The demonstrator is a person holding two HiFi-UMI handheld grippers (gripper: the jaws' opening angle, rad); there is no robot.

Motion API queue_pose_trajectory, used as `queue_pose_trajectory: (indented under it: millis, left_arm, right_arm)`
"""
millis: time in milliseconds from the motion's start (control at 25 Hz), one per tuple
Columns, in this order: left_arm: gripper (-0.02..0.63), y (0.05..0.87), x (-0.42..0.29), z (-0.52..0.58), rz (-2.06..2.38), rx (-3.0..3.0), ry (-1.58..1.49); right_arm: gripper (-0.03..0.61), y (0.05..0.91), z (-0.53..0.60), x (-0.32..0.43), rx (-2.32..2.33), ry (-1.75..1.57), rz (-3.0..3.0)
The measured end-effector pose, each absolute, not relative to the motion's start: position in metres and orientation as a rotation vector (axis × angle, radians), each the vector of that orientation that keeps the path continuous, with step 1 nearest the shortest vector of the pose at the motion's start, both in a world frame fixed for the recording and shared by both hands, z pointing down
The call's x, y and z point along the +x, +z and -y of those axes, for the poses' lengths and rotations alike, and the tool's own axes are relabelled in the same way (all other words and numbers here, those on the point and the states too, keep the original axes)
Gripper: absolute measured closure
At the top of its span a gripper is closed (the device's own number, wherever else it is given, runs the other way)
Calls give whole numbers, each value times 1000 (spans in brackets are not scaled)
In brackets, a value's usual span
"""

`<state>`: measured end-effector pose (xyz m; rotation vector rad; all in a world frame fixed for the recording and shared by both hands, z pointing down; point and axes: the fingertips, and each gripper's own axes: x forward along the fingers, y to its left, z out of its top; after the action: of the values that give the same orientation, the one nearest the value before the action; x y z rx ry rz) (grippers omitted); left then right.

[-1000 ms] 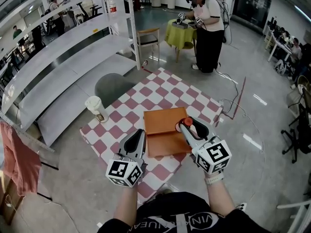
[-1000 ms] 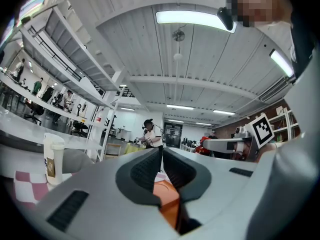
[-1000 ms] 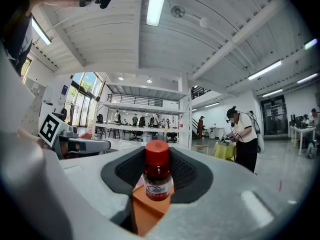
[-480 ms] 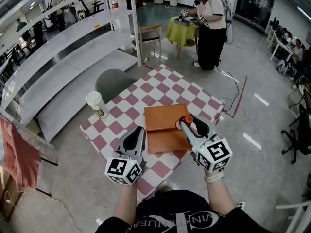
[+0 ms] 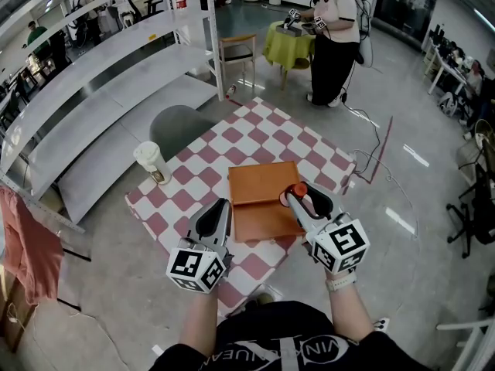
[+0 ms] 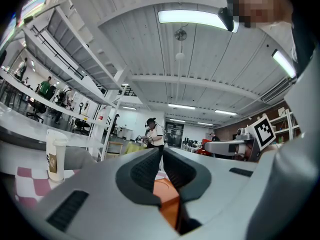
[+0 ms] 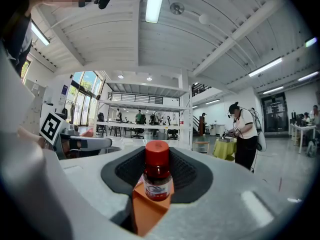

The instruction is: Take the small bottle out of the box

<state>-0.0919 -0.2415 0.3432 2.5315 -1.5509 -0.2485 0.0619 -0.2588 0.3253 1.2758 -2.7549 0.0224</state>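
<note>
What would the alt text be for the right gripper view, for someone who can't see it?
A small red-capped bottle stands upright, gripped between two dark jaws, with the corner of an orange box below it. Far behind, a person in a white top stands at a yellow-green table in a big hall.

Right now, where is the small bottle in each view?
Head view: small bottle right of centre, in the right hand-held gripper.
Left gripper view: not clearly visible.
Right gripper view: small bottle centre, upright between the jaws.
Shared landmark: the orange box beneath it.
</note>
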Motion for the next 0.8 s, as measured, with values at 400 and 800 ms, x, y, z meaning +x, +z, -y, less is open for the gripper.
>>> queue_pose_trajectory:
  millis: [400, 800]
  left_arm:
    - [584, 348, -90, 246, 1538, 2530, -243]
    - [584, 351, -87, 251, 1518, 2528, -232]
  right_arm:
    - [434, 329, 261, 65, 1291, 18, 2738]
    - [435, 332, 264, 64, 1291, 19, 2727]
